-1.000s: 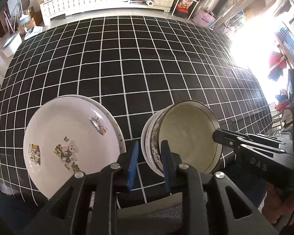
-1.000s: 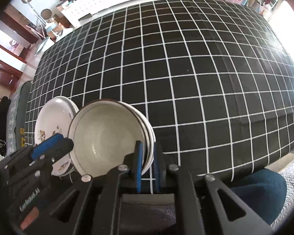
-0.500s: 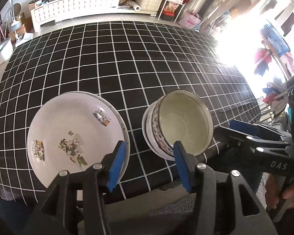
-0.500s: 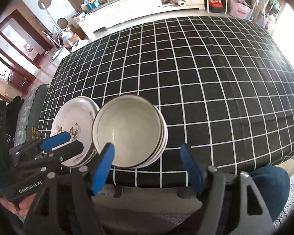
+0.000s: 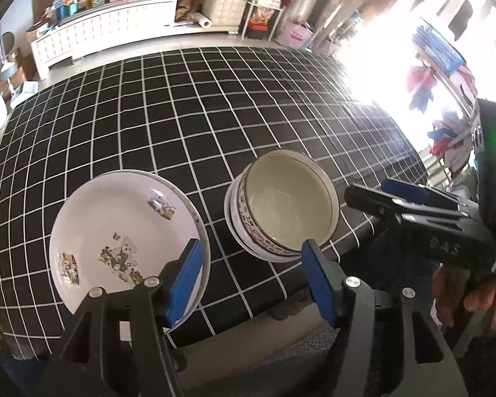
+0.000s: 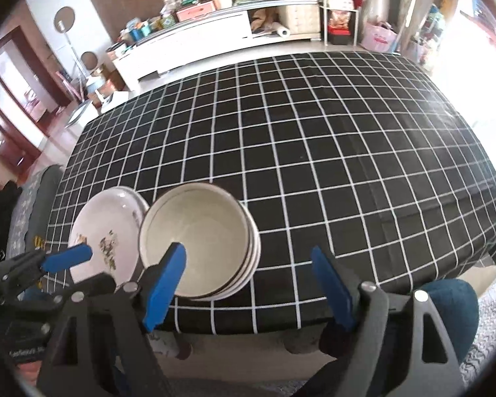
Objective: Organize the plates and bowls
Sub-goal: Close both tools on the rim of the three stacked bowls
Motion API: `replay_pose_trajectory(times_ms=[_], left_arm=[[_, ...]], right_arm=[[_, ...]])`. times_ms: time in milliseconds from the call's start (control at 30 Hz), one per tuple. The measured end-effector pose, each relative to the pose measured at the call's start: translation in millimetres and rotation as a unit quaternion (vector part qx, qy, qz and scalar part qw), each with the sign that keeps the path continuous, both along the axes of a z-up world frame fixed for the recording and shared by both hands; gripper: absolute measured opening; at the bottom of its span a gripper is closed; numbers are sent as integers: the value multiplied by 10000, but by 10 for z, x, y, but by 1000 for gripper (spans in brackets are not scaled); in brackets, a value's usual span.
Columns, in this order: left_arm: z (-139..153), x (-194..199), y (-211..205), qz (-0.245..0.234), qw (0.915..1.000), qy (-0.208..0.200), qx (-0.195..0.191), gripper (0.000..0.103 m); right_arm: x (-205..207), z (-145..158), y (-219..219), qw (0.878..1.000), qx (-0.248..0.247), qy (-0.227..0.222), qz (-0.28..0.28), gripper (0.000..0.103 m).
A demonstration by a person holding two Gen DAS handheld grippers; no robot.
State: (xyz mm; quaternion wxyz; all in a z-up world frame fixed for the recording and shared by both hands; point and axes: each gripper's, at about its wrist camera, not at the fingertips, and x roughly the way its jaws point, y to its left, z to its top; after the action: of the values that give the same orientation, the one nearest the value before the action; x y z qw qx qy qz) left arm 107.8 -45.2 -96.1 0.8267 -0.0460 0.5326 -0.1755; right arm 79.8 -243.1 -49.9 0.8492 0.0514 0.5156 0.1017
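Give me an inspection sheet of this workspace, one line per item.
Surface: table under a black checked cloth.
Job's things: stack of plates with cartoon prints and stack of bowls side by side near the front edge.
Clutter: nothing seen on the cloth besides them.
Grippers: left hand-held gripper and right hand-held gripper both opening, nothing between the jaws.
Cables: nothing seen.
Surroundings: long white cabinet with boxes on top, shelving, pink bag, strong window glare at right.
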Motion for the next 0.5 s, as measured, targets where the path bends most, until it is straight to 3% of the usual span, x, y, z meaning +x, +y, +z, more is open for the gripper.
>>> replay_pose_trajectory(times_ms=[267, 500], left_arm=[[-46, 246, 32, -151, 9998, -150, -36, 60], [-378, 520, -66, -827, 9955, 446, -127, 60]], right_arm=[[143, -243, -146, 9983, 377, 385, -234, 97], [236, -397, -104, 9959, 513, 597, -439, 99]])
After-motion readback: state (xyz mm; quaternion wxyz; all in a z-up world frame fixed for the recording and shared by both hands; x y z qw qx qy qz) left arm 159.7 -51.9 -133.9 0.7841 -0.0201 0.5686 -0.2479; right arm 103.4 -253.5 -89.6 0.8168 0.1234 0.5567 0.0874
